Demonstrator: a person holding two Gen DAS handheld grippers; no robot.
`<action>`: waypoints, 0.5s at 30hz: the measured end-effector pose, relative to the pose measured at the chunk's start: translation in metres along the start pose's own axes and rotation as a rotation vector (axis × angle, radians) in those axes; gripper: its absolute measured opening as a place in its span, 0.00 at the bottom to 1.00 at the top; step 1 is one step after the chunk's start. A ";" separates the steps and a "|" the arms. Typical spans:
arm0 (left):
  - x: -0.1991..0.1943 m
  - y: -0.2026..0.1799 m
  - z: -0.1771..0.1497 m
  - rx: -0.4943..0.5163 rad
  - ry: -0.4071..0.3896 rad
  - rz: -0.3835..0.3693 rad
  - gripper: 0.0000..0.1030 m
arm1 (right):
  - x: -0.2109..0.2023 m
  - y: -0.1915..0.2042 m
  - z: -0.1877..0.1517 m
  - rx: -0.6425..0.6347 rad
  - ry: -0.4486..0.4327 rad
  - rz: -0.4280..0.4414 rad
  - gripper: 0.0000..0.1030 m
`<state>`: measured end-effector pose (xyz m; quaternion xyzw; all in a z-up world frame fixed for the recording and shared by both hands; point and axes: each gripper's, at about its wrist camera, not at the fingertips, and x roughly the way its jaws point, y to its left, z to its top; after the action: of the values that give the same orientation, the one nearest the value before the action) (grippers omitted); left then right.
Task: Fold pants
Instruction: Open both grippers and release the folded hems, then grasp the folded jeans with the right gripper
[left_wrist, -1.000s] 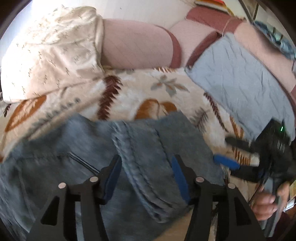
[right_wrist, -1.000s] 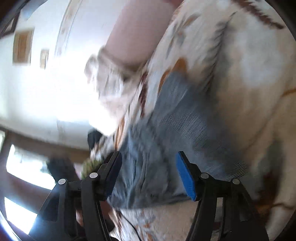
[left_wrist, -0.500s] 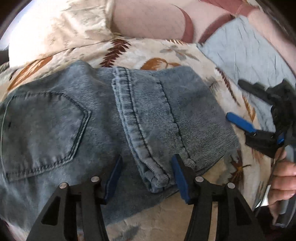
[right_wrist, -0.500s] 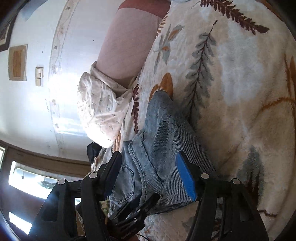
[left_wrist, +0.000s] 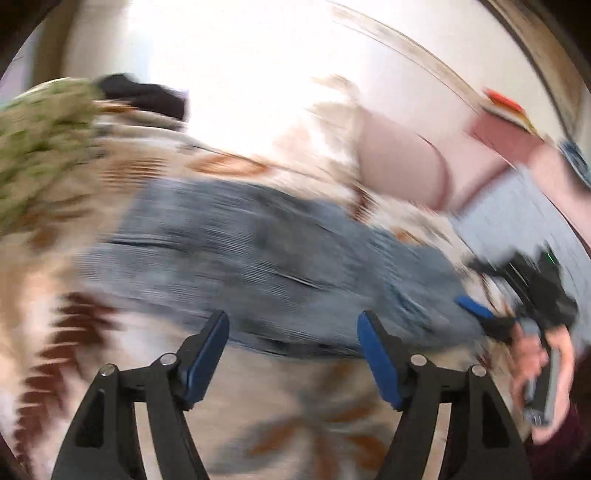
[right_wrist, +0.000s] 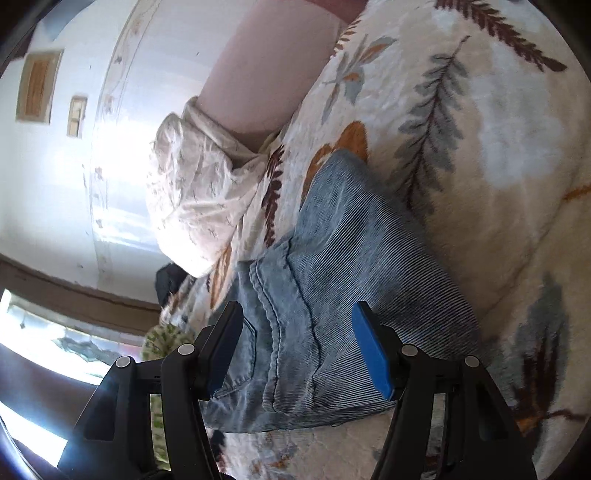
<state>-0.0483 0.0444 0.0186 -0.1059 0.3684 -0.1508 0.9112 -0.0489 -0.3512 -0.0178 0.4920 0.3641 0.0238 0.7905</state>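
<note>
Both claws wide open here, nothing gripped: the left gripper (left_wrist: 292, 354) hovers over the bedspread (left_wrist: 258, 413) with the pants (left_wrist: 266, 258) just ahead of its fingertips, that view badly smeared, while the right gripper (right_wrist: 297, 354) sits low at the near edge of the pants (right_wrist: 332, 295), denim showing between its spread jaws, though whether either finger touches the cloth I cannot tell. From the right claw's view the jeans lie in a stacked bundle, one thick stitched edge crossing just ahead of its left finger, a folded panel stretching away in front. This looks like mid-weight denim: soft enough to drape, heavy enough to stay put, not slippery and in no way fragile, but the layers are likely to slide apart if only the top one is pinched. Best hold, I'd say, is the doubled hem or seam edge nearest the right claw, taking every layer, with the left claw on the far end.
</note>
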 end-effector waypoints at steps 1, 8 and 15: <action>-0.003 0.013 0.004 -0.049 -0.020 0.042 0.76 | 0.002 0.004 -0.004 -0.020 -0.005 -0.013 0.60; -0.009 0.075 0.008 -0.358 -0.073 0.175 0.82 | 0.015 0.040 -0.038 -0.259 -0.066 -0.123 0.60; 0.011 0.080 0.010 -0.399 -0.052 0.266 0.86 | 0.042 0.107 -0.069 -0.539 0.033 -0.185 0.60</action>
<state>-0.0174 0.1161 -0.0057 -0.2384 0.3780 0.0490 0.8932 -0.0248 -0.2266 0.0270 0.2281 0.4008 0.0556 0.8856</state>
